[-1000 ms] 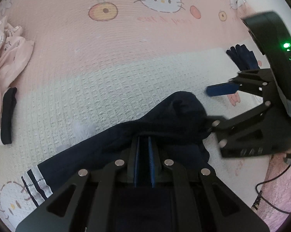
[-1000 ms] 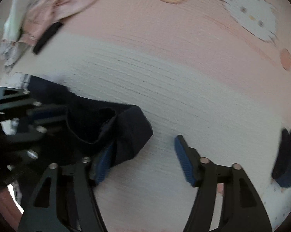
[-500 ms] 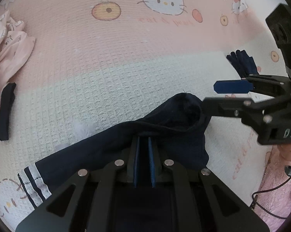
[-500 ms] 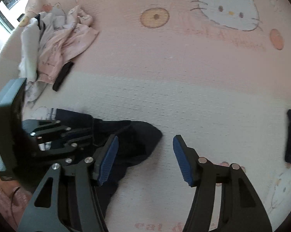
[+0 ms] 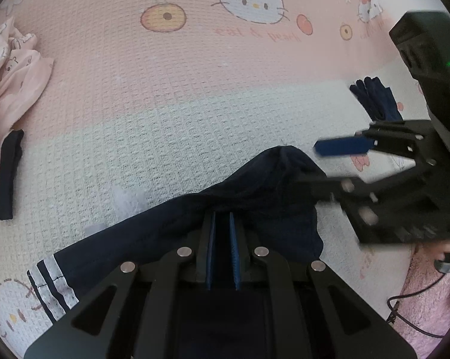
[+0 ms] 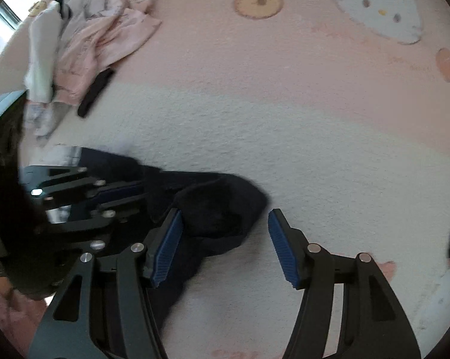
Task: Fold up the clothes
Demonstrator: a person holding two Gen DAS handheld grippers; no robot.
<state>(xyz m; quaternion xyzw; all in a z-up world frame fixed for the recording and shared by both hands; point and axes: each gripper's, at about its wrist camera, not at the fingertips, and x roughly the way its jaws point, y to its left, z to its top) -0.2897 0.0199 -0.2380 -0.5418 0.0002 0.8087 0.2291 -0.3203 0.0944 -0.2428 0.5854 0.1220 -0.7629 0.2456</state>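
Under both grippers spreads the largest thing in sight — a waffle-weave blanket [image 5: 171, 125], pink on its far half with cartoon cat faces and round orange motifs, pale on the half nearer the tools. Next in size is the navy garment [image 5: 248, 191], lying on the pale band directly ahead of the left gripper [image 5: 222, 224] and trailing off to that gripper's left, where a cuff with white stripes [image 5: 49, 284] ends it. Its bunched end rises into a rounded hump just beyond the left gripper's tips. That gripper's blue pads are drawn close together with dark fabric caught between them, so it is pinching the navy garment.

From the right wrist view the same garment [image 6: 216, 212] sits ahead and to the left of the right gripper [image 6: 225, 239], whose jaws stand wide apart — its left pad [image 6: 168, 245] touches or overlaps the cloth's edge, while its right pad [image 6: 281, 248] hangs over bare blanket. Nothing is clamped between them.

Far off to the left of both tools lies a heap of pink and white clothes [image 6: 84, 39] with a black strip [image 6: 96, 92] at its near edge. Smaller still, a dark blue folded item [image 5: 374, 98] rests well to the right of the left gripper, beyond the right tool's body.
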